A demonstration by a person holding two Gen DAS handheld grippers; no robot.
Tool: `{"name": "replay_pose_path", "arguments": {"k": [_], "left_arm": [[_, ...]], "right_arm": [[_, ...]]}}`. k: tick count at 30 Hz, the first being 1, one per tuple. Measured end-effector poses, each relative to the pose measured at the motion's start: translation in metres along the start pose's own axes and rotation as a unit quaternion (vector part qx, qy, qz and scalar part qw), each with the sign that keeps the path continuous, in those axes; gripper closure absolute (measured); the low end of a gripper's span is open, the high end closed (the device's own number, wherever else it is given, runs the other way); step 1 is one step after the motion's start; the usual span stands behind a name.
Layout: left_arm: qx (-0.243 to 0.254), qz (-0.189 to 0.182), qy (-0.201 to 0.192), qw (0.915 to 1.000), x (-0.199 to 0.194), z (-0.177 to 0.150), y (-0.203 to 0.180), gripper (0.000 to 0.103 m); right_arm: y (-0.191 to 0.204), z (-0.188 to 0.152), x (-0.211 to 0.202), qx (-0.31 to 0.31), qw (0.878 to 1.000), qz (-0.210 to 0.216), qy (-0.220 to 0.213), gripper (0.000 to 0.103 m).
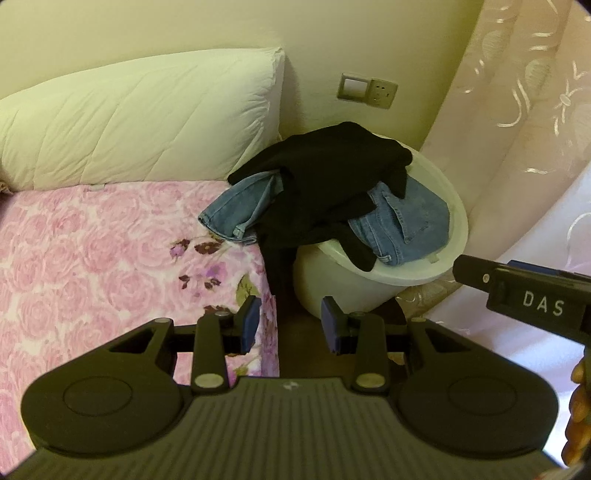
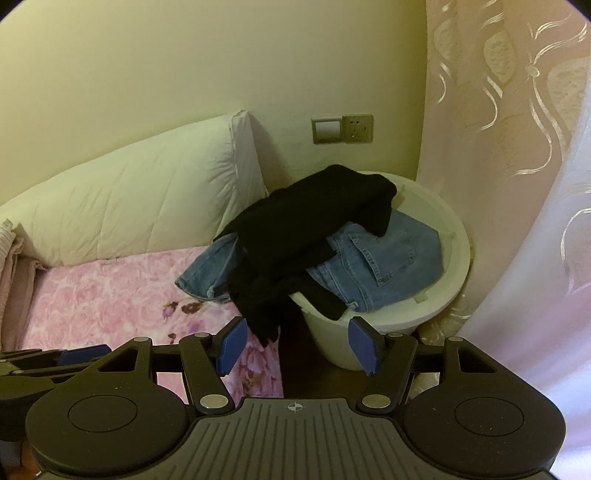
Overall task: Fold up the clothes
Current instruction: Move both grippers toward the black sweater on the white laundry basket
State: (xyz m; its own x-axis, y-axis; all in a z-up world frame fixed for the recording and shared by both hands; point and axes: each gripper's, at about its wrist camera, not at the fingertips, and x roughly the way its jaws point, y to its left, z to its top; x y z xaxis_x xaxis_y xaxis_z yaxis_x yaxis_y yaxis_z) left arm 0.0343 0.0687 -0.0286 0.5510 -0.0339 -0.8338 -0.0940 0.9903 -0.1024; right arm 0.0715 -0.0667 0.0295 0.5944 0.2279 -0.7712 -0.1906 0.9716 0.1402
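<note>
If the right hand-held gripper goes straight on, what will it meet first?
Probably the black garment hanging over the basket rim. It lies right ahead of the open right hand-held gripper, though depth is uncertain.

Cream wall point(image 1: 184, 29), floral bed point(image 1: 92, 258) (pink), patterned curtain point(image 1: 524, 92).

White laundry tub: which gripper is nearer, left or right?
Right. The right gripper is close before the white laundry tub; the left gripper sits further back, by the bed.
</note>
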Motion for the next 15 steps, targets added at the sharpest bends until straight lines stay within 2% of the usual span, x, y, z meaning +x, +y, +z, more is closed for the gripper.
{"name": "replay_pose_path", "arguments": {"k": [4, 10, 15], "left_arm": [[-0.006, -0.006, -0.005, 1.0, 0.004, 0.008, 0.002, 0.07], [-0.01, -0.042, -0.048, 0.9979, 0.009, 0.02, -0.001, 0.07], [-0.013, -0.033, -0.059, 0.9976, 0.025, 0.032, -0.009, 0.071]], "right_arm": [[-0.001, 0.006, 0.007, -0.001, 1.0, 0.002, 0.004, 0.038], [-0.011, 0.016, 0.026, 0.001, 1.0, 0.006, 0.01, 0.038], [-0.026, 0.029, 0.053, 0.007, 1.0, 0.011, 0.024, 0.038]]}}
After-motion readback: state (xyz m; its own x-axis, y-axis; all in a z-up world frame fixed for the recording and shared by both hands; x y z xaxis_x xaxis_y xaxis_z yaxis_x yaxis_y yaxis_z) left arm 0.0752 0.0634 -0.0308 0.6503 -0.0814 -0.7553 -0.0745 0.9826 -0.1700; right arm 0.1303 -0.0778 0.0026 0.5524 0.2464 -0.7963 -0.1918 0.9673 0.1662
